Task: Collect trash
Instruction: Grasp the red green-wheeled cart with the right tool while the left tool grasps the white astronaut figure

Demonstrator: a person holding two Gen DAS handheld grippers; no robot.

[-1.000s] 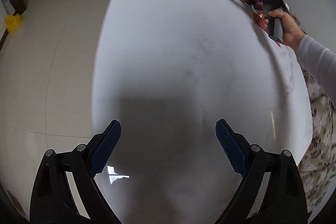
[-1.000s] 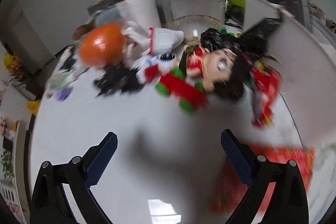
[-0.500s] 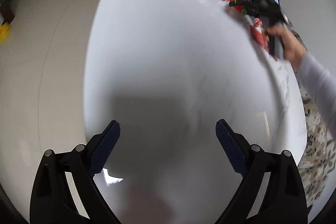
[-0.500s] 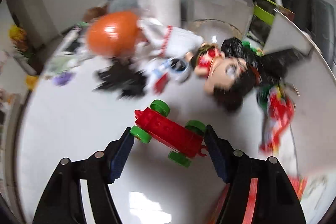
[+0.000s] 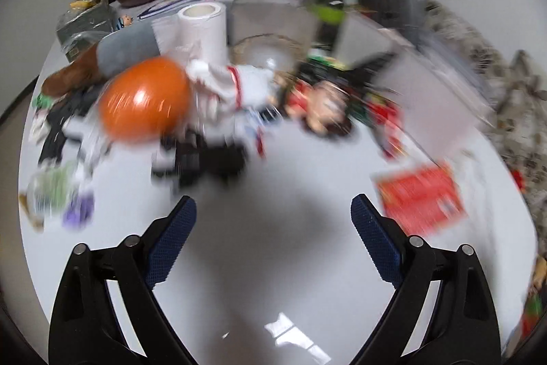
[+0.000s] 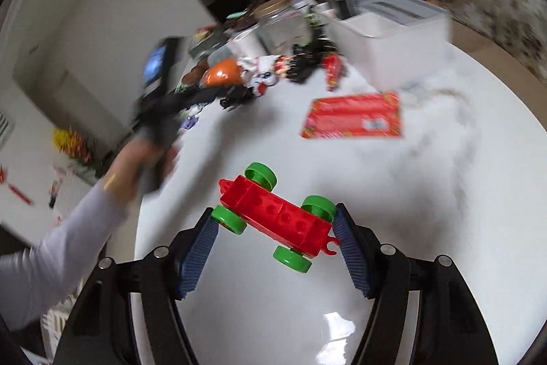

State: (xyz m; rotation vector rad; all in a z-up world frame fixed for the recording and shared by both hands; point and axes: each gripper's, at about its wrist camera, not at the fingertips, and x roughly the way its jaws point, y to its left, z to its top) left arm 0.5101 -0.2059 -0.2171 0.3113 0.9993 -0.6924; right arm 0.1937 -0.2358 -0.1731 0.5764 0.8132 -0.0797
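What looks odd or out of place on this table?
The far end is a jumble: a doll lies tipped on its side among an orange ball, a paper roll and wrappers. A red packet lies alone. Oddly for trash, the right tool grips a red toy car.

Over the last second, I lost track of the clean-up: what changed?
The right hand-held gripper closed on the red toy car and lifted it away from the clutter. The left hand-held gripper swung toward the pile by the orange ball, still open and empty.
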